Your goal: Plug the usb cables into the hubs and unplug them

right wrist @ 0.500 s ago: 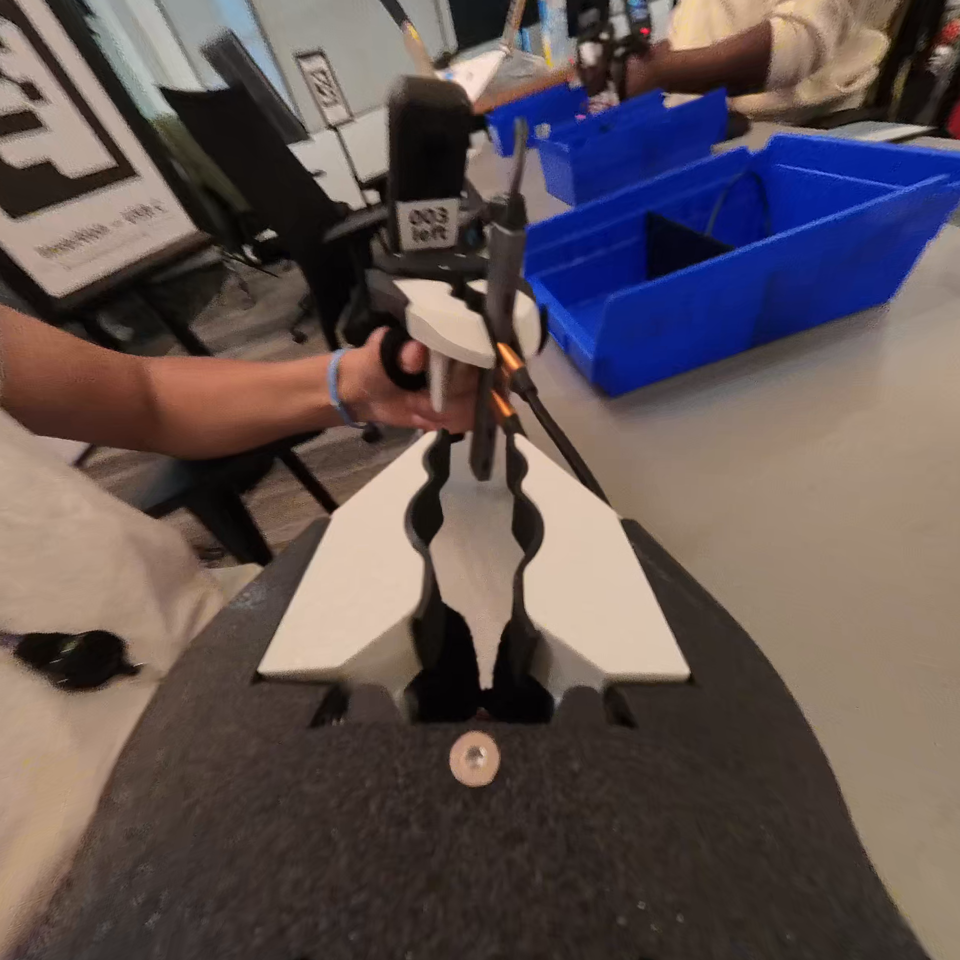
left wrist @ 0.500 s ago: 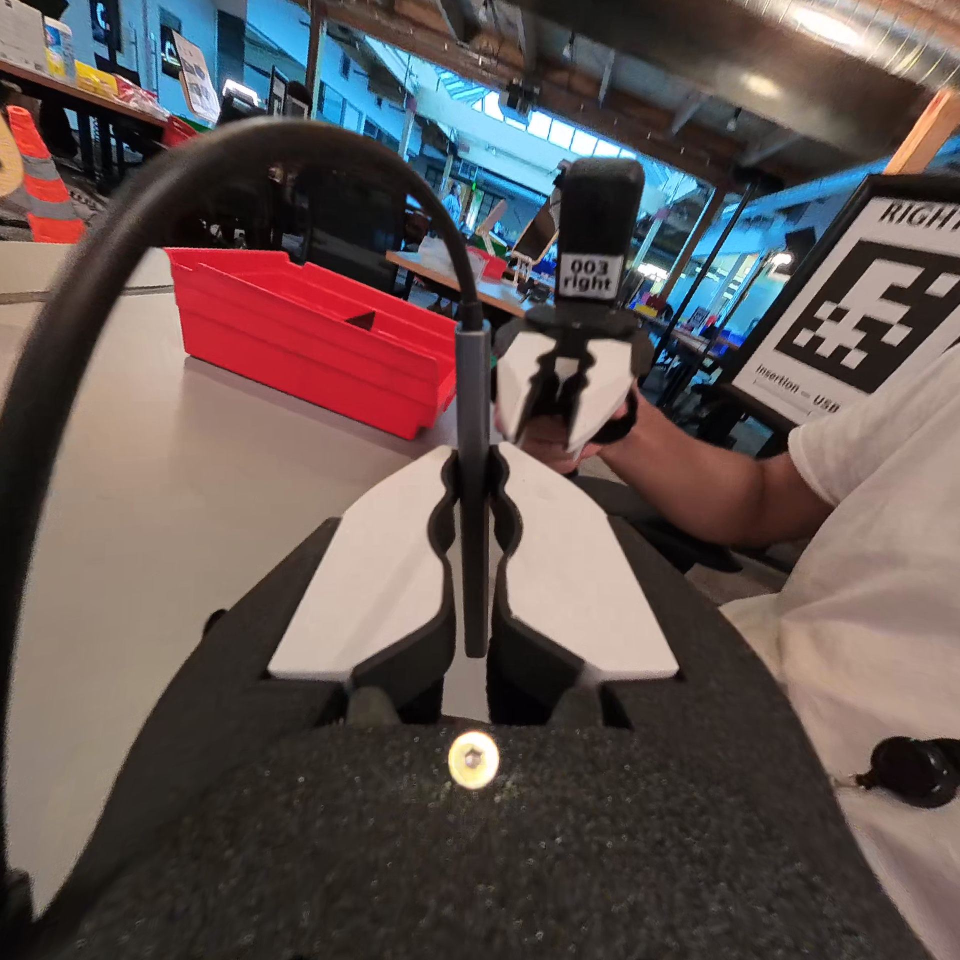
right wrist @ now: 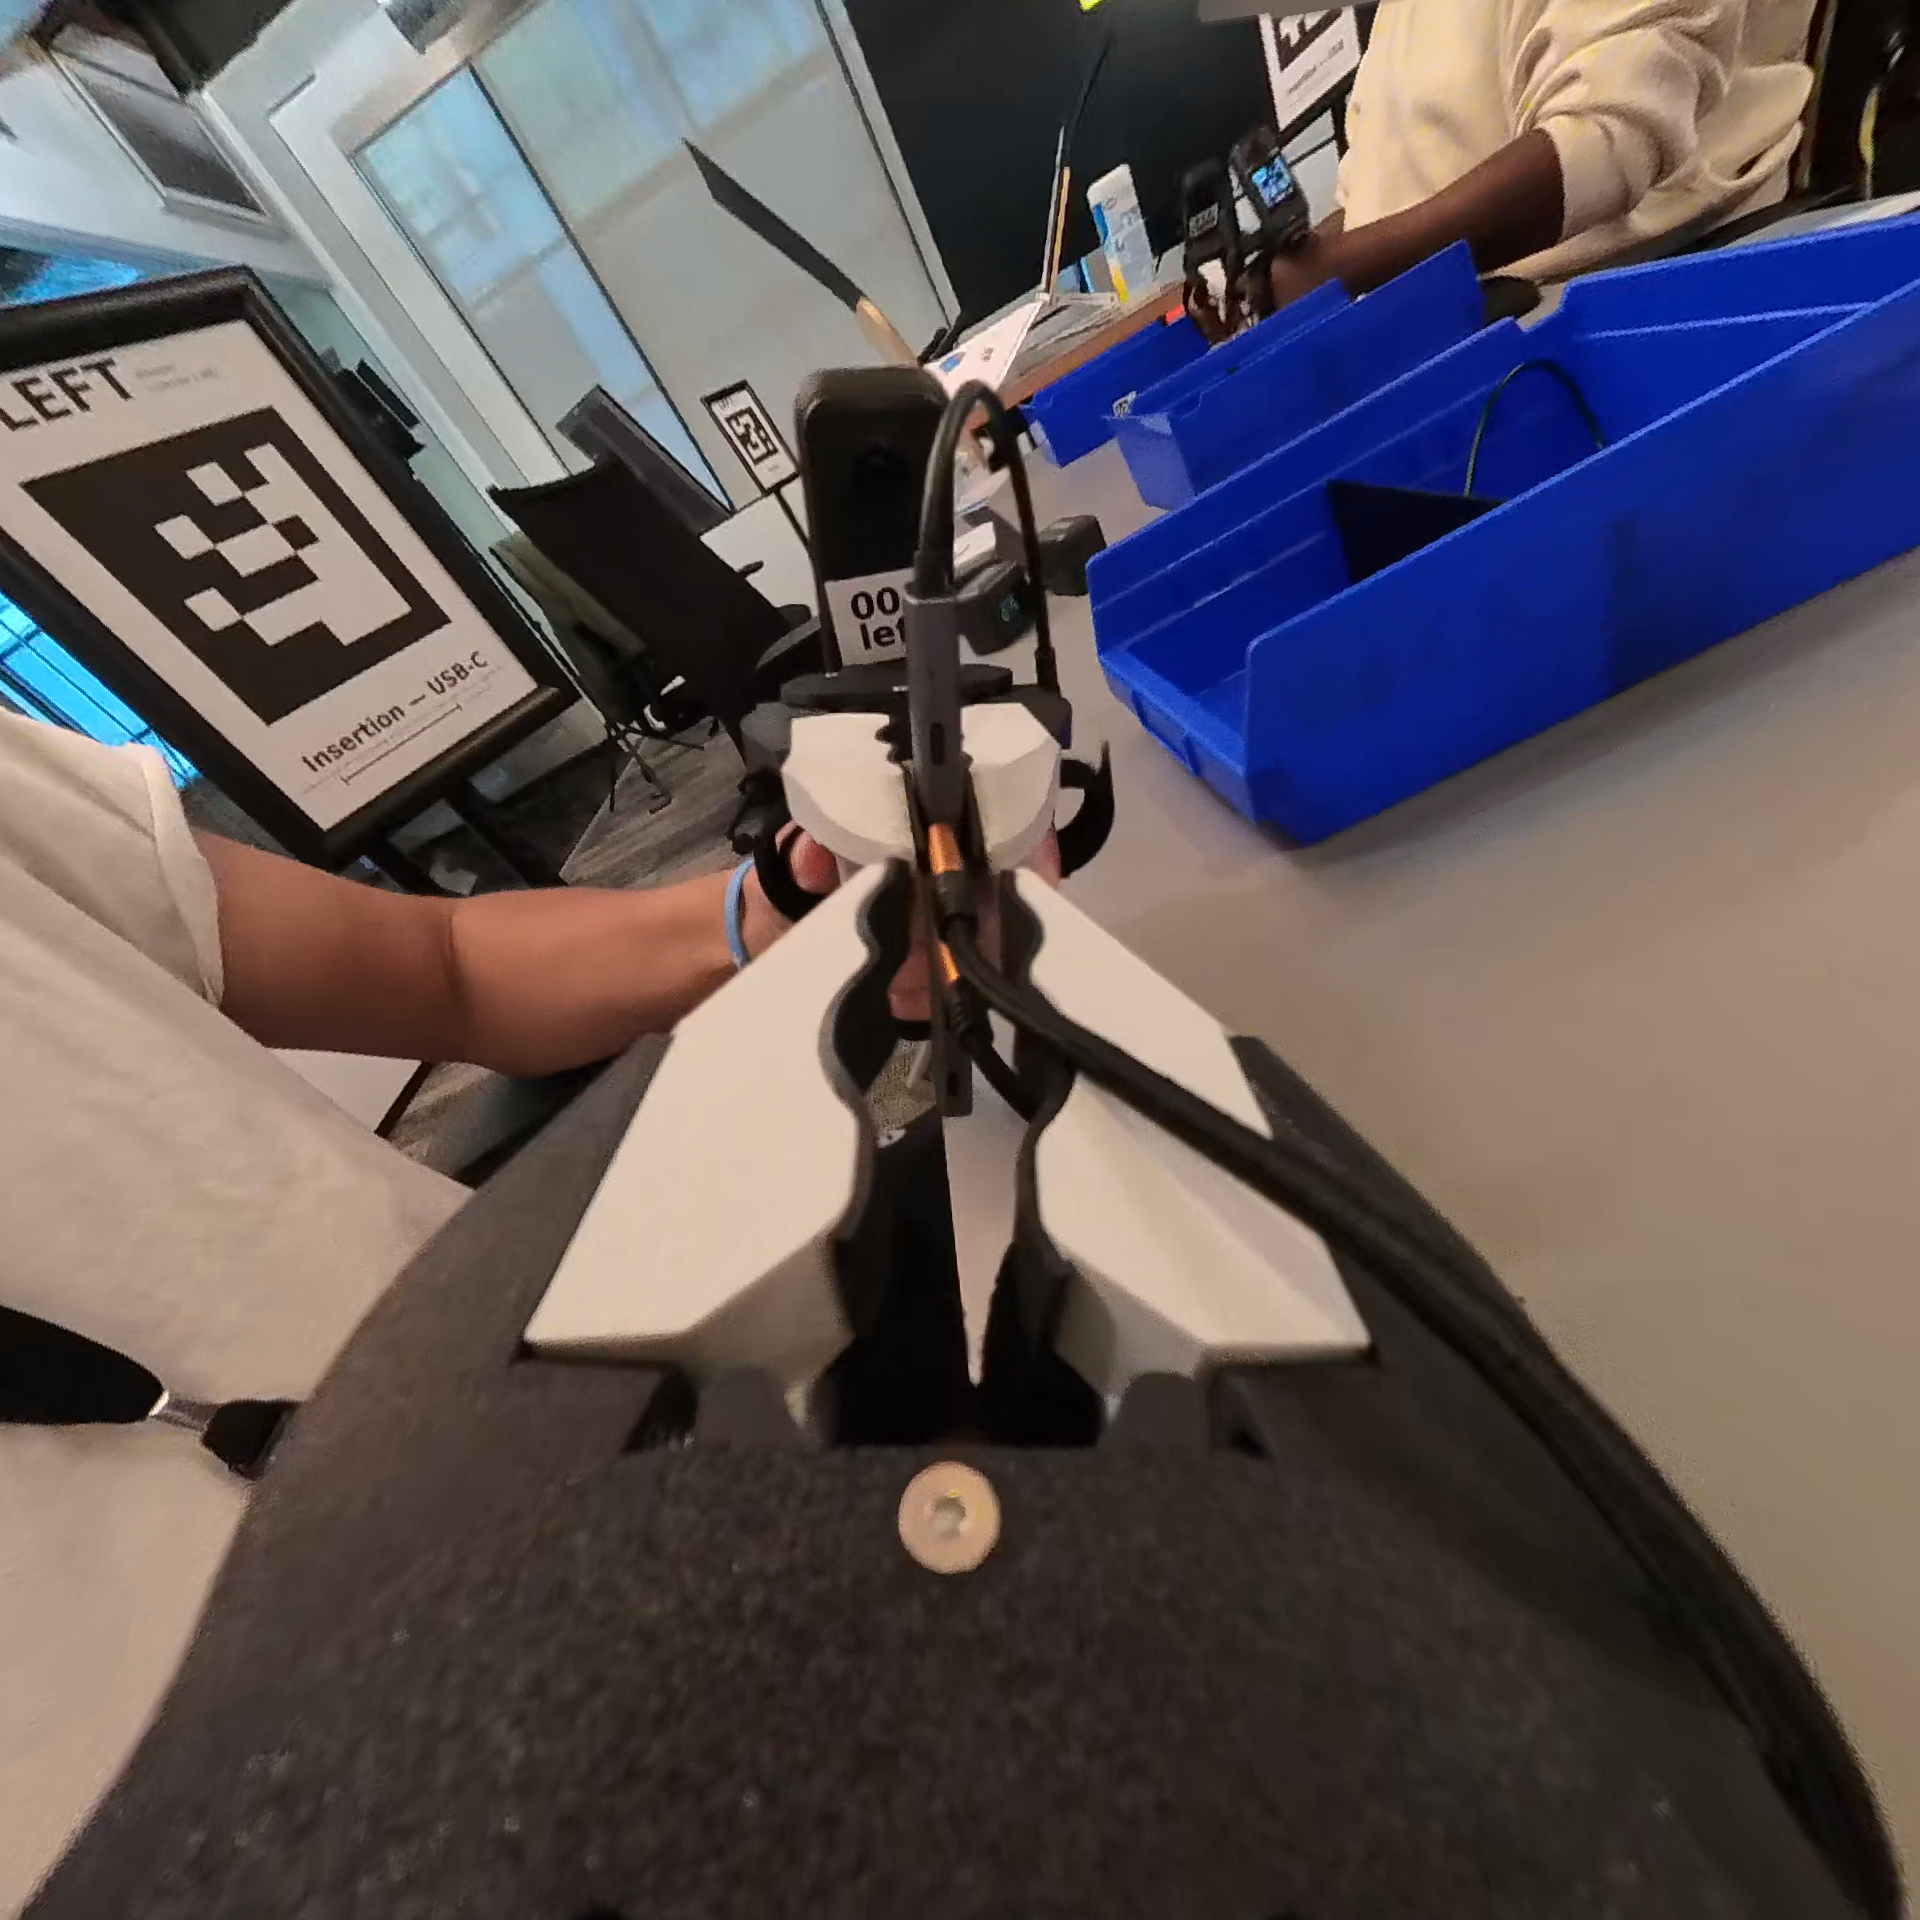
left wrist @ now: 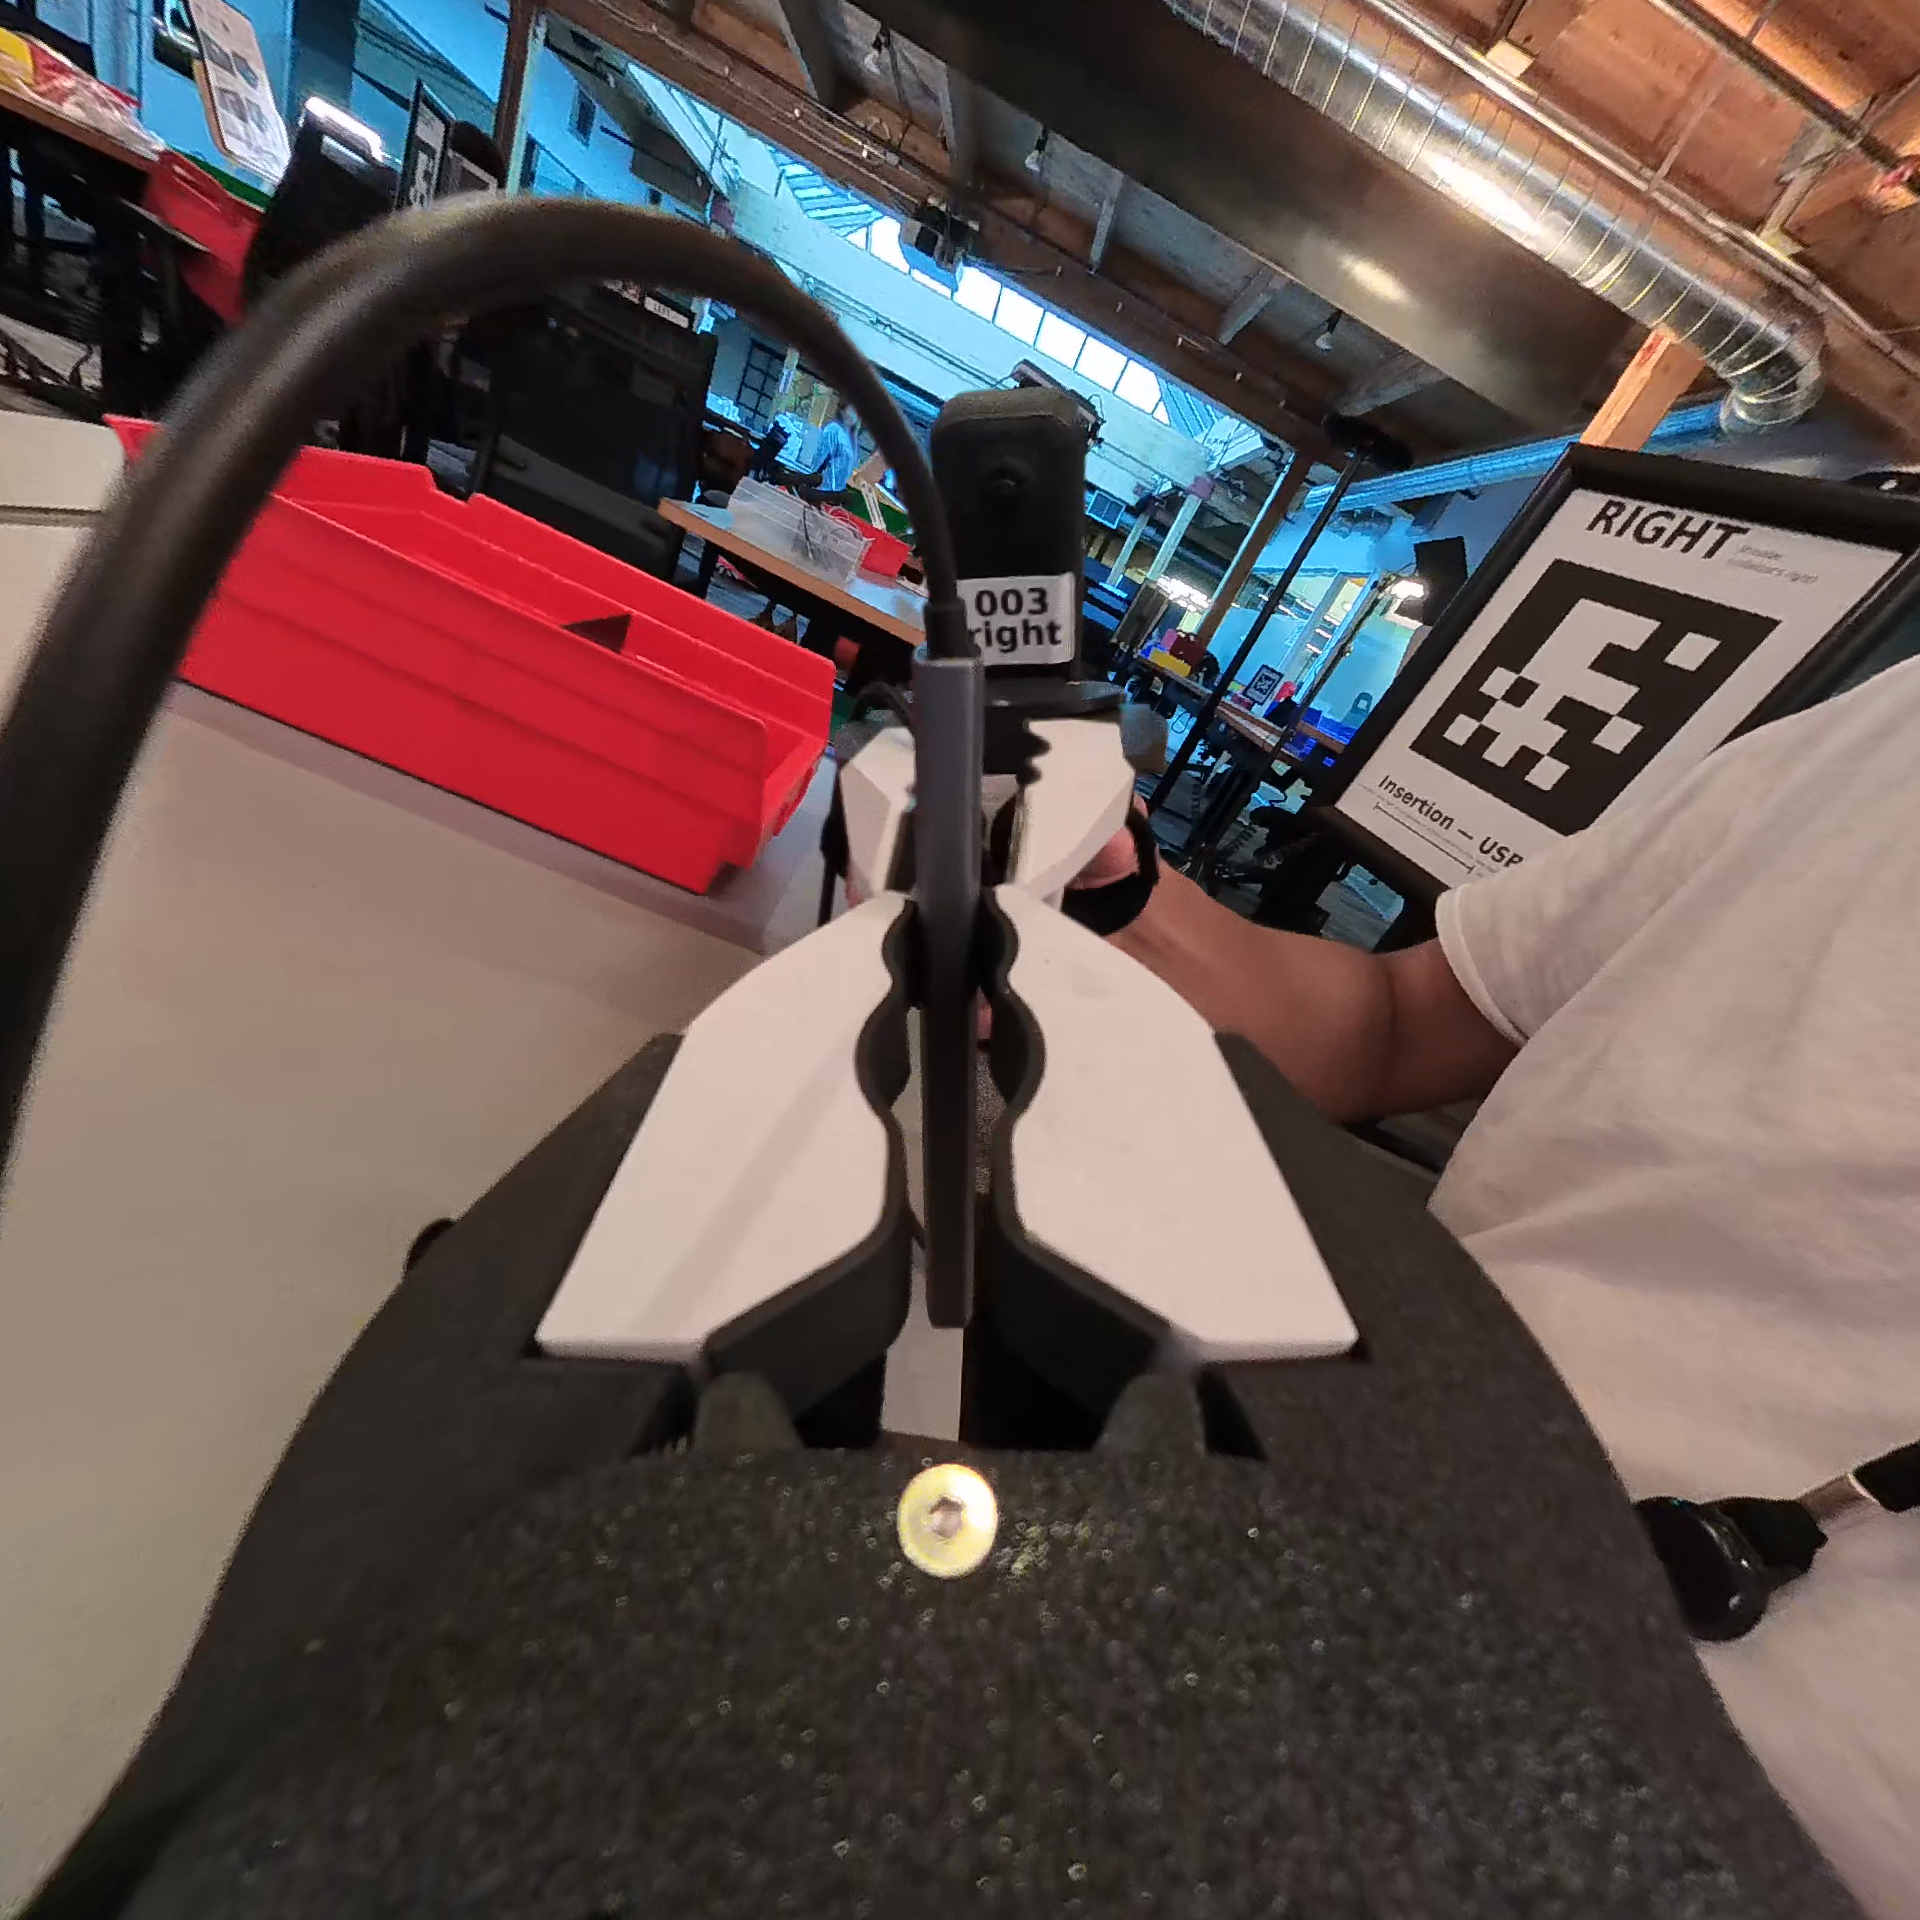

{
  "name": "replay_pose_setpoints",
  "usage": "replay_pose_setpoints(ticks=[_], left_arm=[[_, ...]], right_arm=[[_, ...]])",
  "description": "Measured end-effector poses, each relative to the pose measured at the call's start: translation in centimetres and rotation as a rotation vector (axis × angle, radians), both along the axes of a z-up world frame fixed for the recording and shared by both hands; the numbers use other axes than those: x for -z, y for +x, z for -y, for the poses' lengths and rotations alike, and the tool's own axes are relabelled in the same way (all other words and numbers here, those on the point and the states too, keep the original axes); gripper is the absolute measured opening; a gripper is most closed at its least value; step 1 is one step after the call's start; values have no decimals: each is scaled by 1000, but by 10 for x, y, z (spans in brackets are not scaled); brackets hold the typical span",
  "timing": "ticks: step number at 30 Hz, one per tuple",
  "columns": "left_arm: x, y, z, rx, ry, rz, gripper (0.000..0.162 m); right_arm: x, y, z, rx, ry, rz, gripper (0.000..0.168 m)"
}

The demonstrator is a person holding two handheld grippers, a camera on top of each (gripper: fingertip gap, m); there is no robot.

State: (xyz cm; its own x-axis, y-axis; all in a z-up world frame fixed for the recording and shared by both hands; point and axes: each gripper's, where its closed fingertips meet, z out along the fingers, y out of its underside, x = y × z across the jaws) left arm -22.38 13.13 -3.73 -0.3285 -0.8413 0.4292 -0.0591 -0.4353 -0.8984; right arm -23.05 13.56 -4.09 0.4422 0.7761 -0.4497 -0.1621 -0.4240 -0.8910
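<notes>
Left gripper (left wrist: 948, 925): white fingers pressed onto a slim grey metal adapter bar (left wrist: 948, 1039), held upright between them. A thick black cable (left wrist: 312, 343) leaves the bar's top and arcs over to the left; its far end is cut off at the frame edge. A red plastic bin (left wrist: 499, 665) sits on the pale grey surface (left wrist: 260, 1039) to the left, contents hidden by its wall.

Right gripper (right wrist: 951, 894): fingers part-spread around a black cable plug with orange collar (right wrist: 948, 862); can't tell if the pads actually touch it. The plug meets the grey bar in the left gripper's grasp, but the joint is hidden behind the fingertips. Its black cord (right wrist: 1299, 1174) runs back over the right finger and out of frame. A blue plastic bin (right wrist: 1507, 623) sits to the right, with a thin wire inside, mostly hidden.
</notes>
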Motion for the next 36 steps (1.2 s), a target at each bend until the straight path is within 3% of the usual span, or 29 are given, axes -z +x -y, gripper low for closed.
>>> replay_pose_setpoints(ticks=[2,11,20,21,23,24,27,29,33,36], left_arm=[[1,1,0,10,-18,-6,10],[15,-3,8,74,88,-72,10],[3,-8,12,75,127,-13,10],[-4,-13,4,49,96,22,10],[-29,-47,-46,-91,-48,167,10],[-37,-62,-60,-132,-39,200,9],[-38,-44,-31,-81,148,114,10],[-24,-27,-19,-64,135,60,10],[-6,-17,-30,-135,85,4,10],[-2,-15,-34,-166,103,-17,10]], right_arm=[[1,0,2,-10,13,10,5],[9,-1,9,-59,34,41,4],[-1,-3,14,-66,140,49,5],[-15,9,13,-40,165,-25,5],[-46,64,9,54,186,-191,3],[-45,80,9,87,200,-135,4],[-61,81,19,54,215,-88,4],[-72,80,20,47,209,-10,5],[-103,107,23,40,126,64,5],[-138,153,13,91,88,-70,4]])
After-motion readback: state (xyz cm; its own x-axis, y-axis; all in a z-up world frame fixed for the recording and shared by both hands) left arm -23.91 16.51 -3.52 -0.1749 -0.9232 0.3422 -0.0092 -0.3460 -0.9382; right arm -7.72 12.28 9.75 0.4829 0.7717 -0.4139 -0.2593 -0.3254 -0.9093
